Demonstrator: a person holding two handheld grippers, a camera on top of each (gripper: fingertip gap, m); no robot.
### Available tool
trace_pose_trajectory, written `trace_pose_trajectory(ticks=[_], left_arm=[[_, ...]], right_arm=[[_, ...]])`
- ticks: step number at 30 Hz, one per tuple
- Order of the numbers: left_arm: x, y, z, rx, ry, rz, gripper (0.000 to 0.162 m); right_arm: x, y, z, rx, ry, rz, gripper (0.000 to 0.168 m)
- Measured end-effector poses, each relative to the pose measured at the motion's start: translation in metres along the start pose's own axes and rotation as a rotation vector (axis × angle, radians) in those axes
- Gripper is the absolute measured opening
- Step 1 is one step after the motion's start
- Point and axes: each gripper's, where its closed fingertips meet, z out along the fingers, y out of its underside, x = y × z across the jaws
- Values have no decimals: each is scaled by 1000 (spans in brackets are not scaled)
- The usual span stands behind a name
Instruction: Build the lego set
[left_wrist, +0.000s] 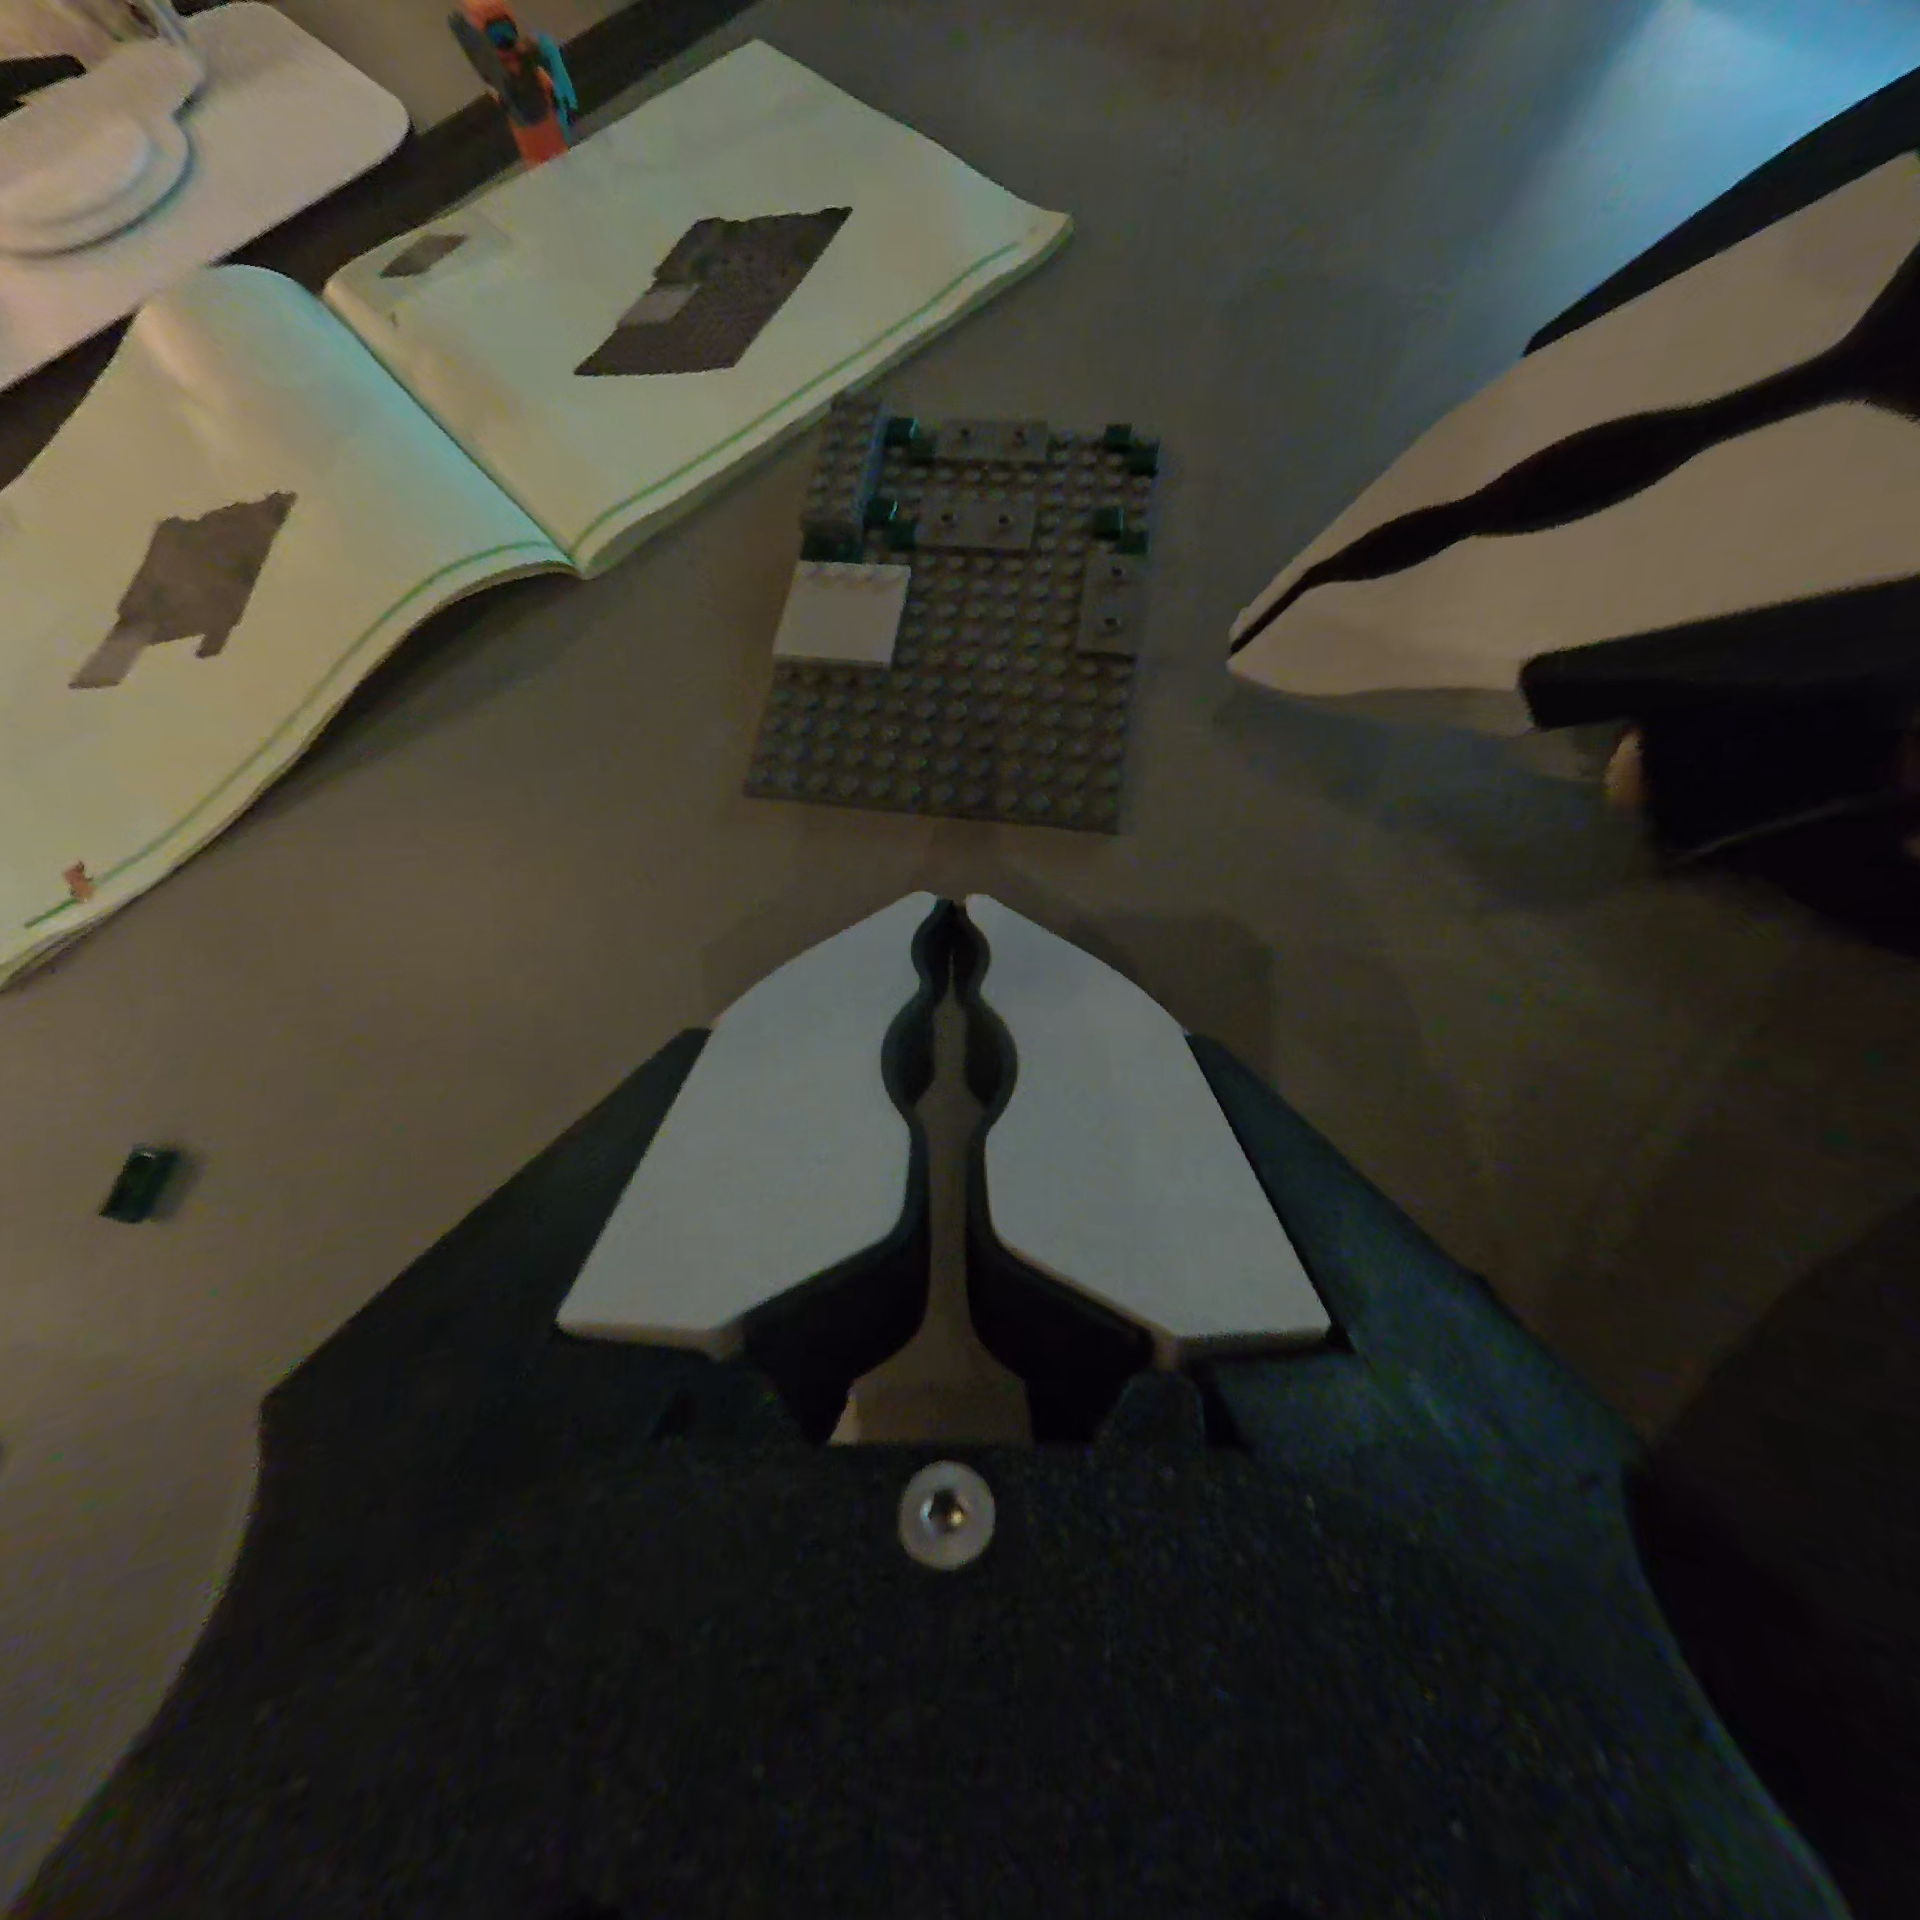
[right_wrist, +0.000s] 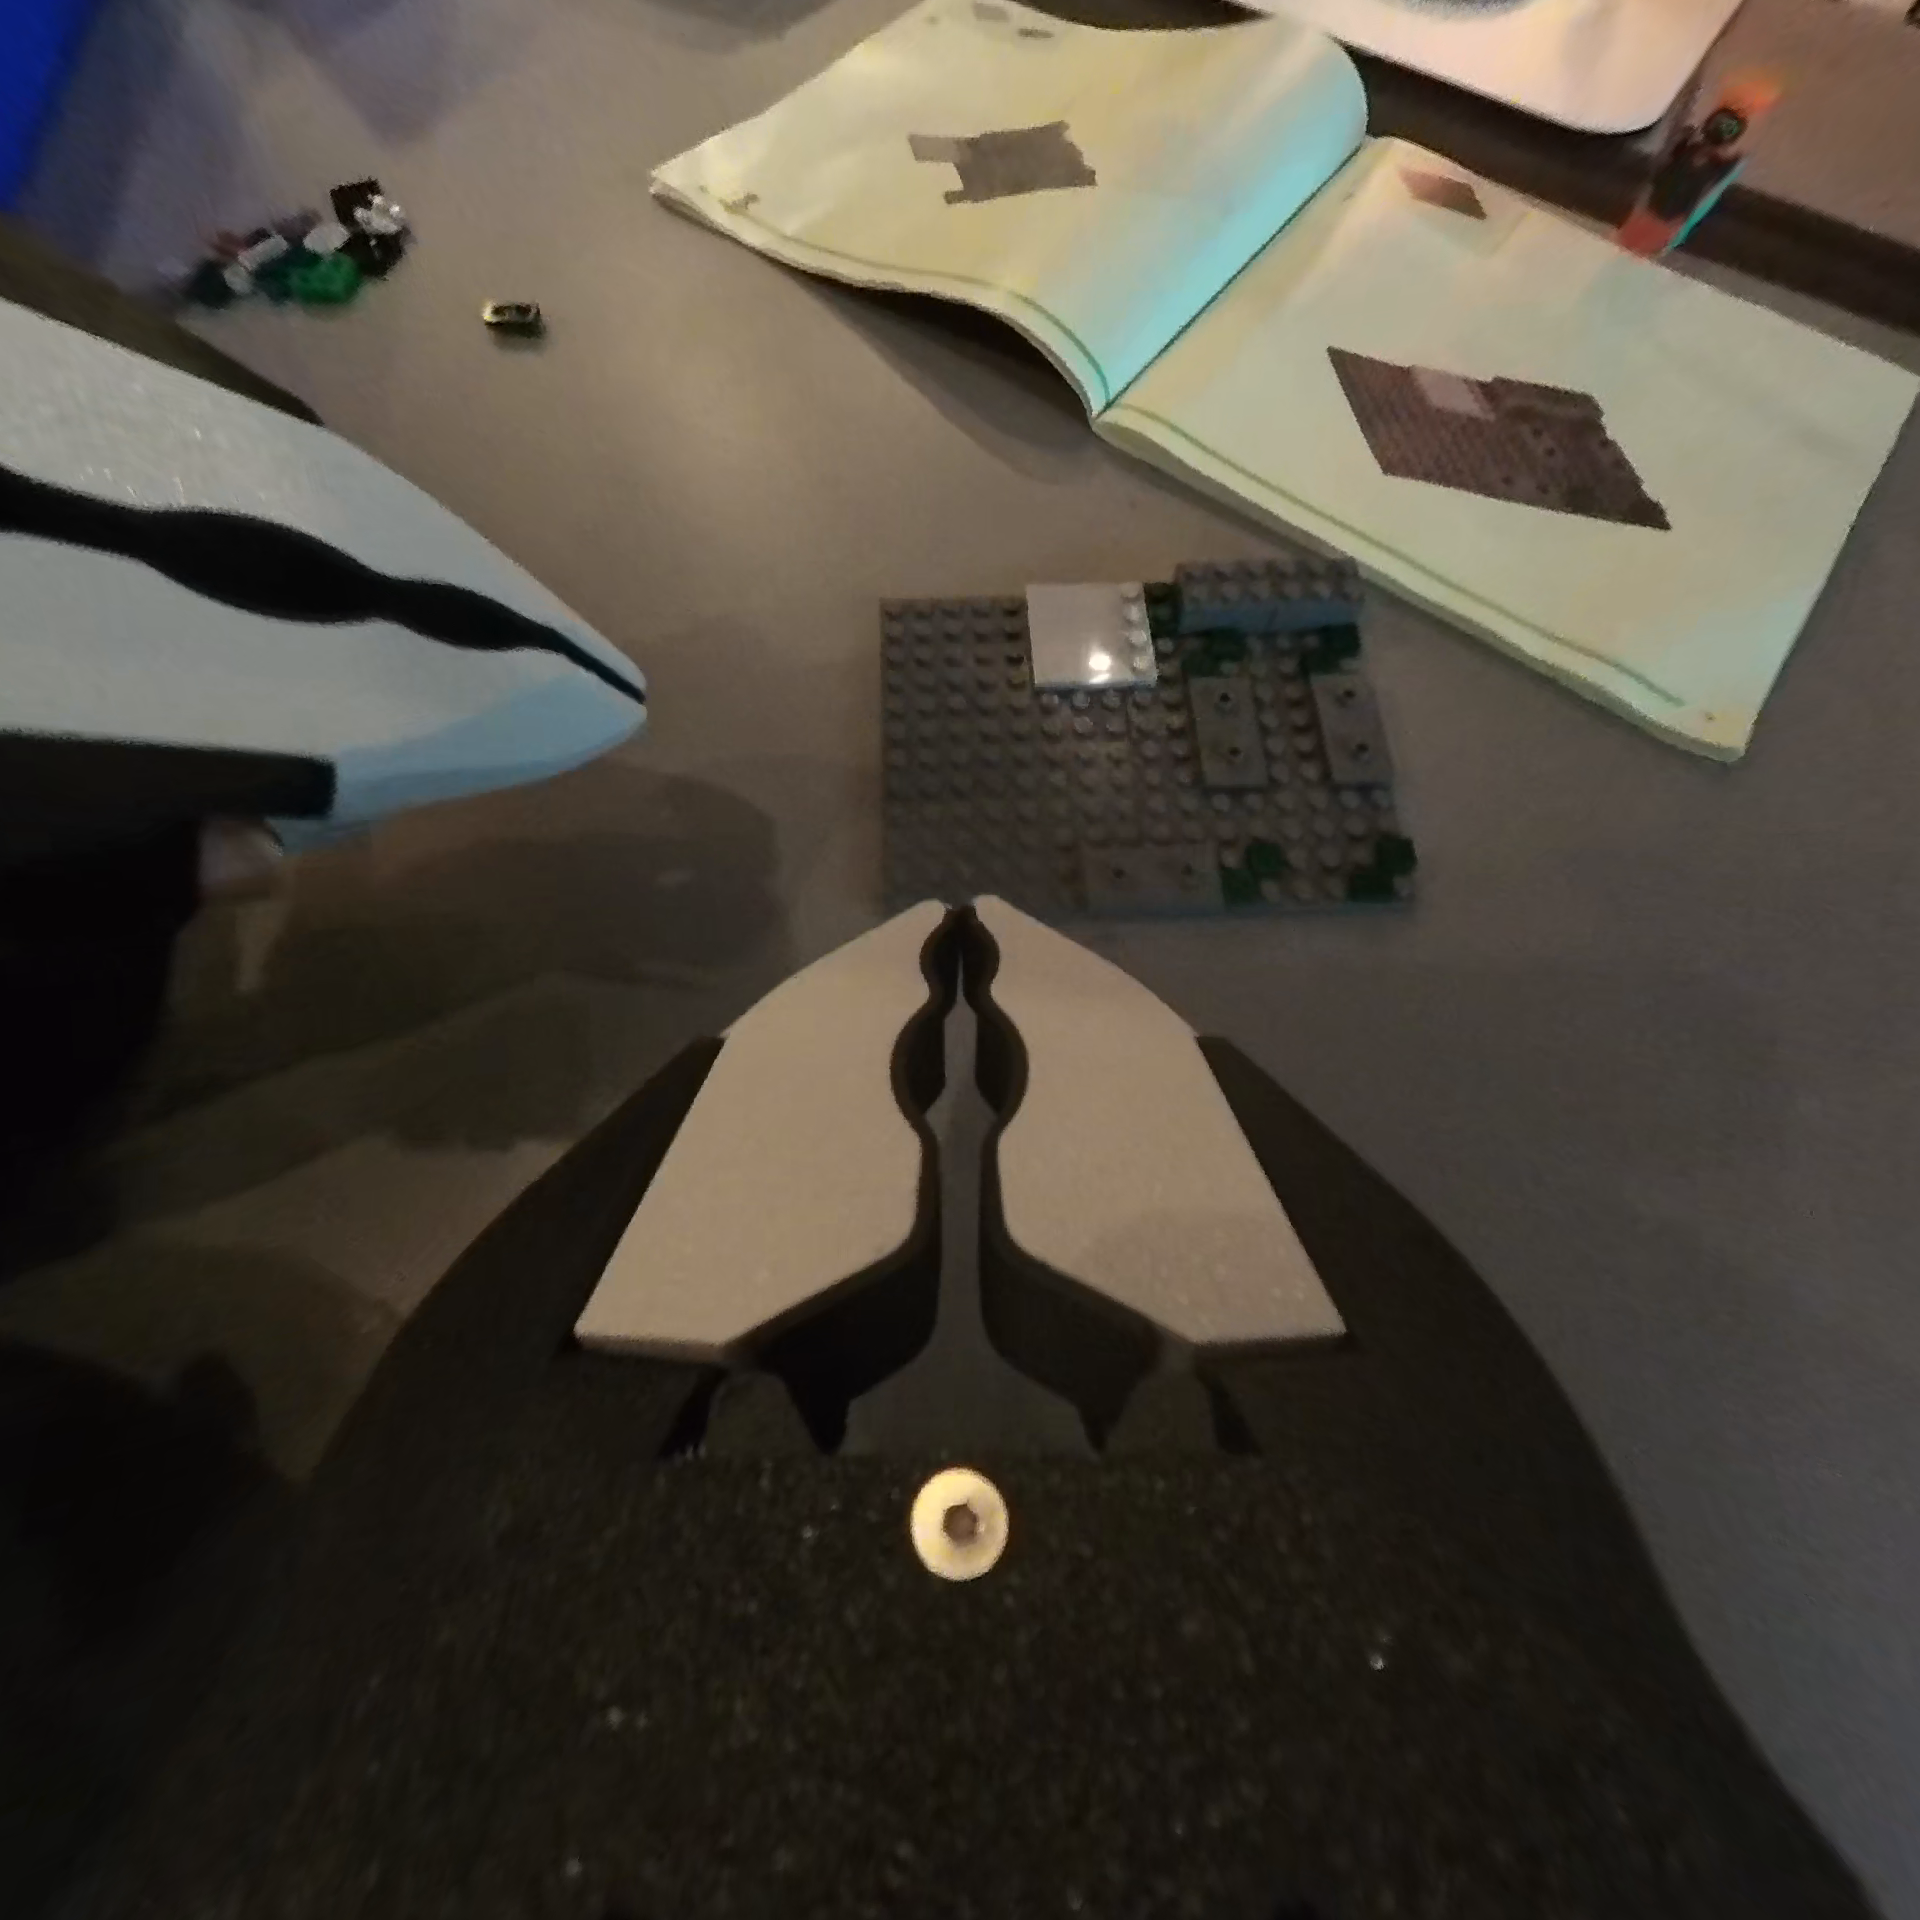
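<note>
The grey baseplate (left_wrist: 940, 665) is laid flat on the table (left_wrist: 520, 1039), right at 12 o'clock ahead of the left gripper (left_wrist: 954, 902), whose fingers are pinched together at the tips with nothing held. Same deal for the right gripper (right_wrist: 961, 909): tips are closed up empty, with the baseplate just past them at about 1 o'clock. A white slope piece (left_wrist: 844, 613) and a few dark green bits are already stuck on the plate, the open booklet (left_wrist: 416, 416) is spread at 10 o'clock, and a loose green brick (left_wrist: 140, 1182) is left at 9 o'clock.
</note>
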Motion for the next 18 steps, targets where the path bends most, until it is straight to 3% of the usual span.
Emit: trace_pose_trajectory(ticks=[18], left_arm=[[-14,8,36,-96,7,13,0]], right_arm=[[19,15,36,-108,127,43,0]])
